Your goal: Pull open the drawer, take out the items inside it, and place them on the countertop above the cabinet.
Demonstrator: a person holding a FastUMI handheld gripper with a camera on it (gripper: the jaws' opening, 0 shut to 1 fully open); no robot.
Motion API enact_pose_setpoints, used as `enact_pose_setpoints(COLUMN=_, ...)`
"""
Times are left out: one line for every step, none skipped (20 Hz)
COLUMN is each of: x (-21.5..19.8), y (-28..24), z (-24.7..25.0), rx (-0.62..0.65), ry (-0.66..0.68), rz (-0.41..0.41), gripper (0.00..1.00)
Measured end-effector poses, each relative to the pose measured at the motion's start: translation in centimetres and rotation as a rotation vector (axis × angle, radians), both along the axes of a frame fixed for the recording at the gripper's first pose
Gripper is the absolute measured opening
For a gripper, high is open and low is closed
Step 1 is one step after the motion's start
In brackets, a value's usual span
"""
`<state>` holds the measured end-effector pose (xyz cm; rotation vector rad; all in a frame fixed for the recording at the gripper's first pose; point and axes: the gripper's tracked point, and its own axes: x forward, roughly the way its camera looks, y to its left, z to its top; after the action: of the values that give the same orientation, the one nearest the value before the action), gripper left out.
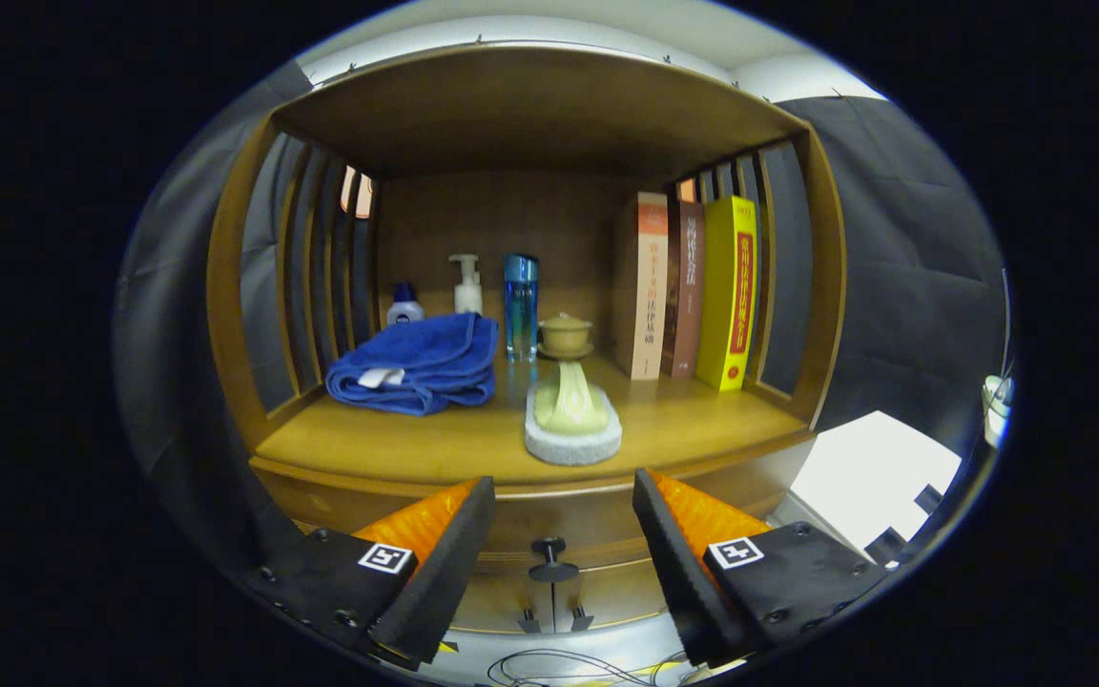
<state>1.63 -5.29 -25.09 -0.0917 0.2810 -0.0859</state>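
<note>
Between my gripper's spread, empty fingers I see the closed wooden drawer and its dark round knob, just ahead. Above it, on the wooden countertop, a folded blue towel lies left of a pale green ceramic piece on a grey pad; three upright books stand right.

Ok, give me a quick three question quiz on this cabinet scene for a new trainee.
1. True or false: the drawer is already pulled open.
2. What lies between the gripper fingers: A) the drawer knob, B) the blue towel, C) the yellow book?
3. Fill in: the gripper is ____ and holds nothing.

Key: 1 false; 2 A; 3 open.
</note>
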Motion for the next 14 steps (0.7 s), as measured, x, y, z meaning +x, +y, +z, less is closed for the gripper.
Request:
enact_pose_setpoints(x=0.0, y=0.3, z=1.8, rx=-0.002, ry=-0.016, rz=0.009, gripper=0.97)
enact_pose_setpoints(x=0.0, y=0.6, z=3.7, rx=-0.004, ry=-0.032, rz=0.019, gripper=0.97)
enact_pose_setpoints(x=-0.1, y=0.8, z=5.8, rx=-0.006, ry=-0.052, rz=0.030, gripper=0.97)
enact_pose_setpoints(x=-0.2, y=1.0, z=8.0, rx=-0.010, ry=-0.076, rz=0.036, gripper=0.97)
enact_pose_setpoints(x=-0.3, y=1.2, z=10.2, rx=-0.014, ry=-0.100, rz=0.044, gripper=0.97)
enact_pose_setpoints(x=-0.6, y=1.4, z=12.4, rx=-0.018, ry=-0.121, rz=0.053, gripper=0.97)
enact_pose_setpoints(x=-0.8, y=1.6, z=14.3, rx=-0.020, ry=-0.139, rz=0.065, gripper=0.97)
enact_pose_setpoints(x=-0.9, y=2.0, z=15.9, rx=-0.021, ry=-0.152, rz=0.076, gripper=0.97)
enact_pose_setpoints(x=-1.5, y=1.9, z=17.5, rx=-0.024, ry=-0.158, rz=0.078, gripper=0.97)
enact_pose_setpoints(x=-2.0, y=1.8, z=19.2, rx=-0.029, ry=-0.167, rz=0.072, gripper=0.97)
enact_pose_setpoints(x=-2.5, y=1.6, z=20.6, rx=-0.034, ry=-0.177, rz=0.065, gripper=0.97)
enact_pose_setpoints(x=-2.8, y=1.6, z=21.7, rx=-0.033, ry=-0.186, rz=0.064, gripper=0.97)
enact_pose_setpoints(x=-3.1, y=1.7, z=22.6, rx=-0.027, ry=-0.195, rz=0.065, gripper=0.97)
enact_pose_setpoints(x=-3.3, y=1.6, z=23.0, rx=-0.019, ry=-0.201, rz=0.064, gripper=0.97)
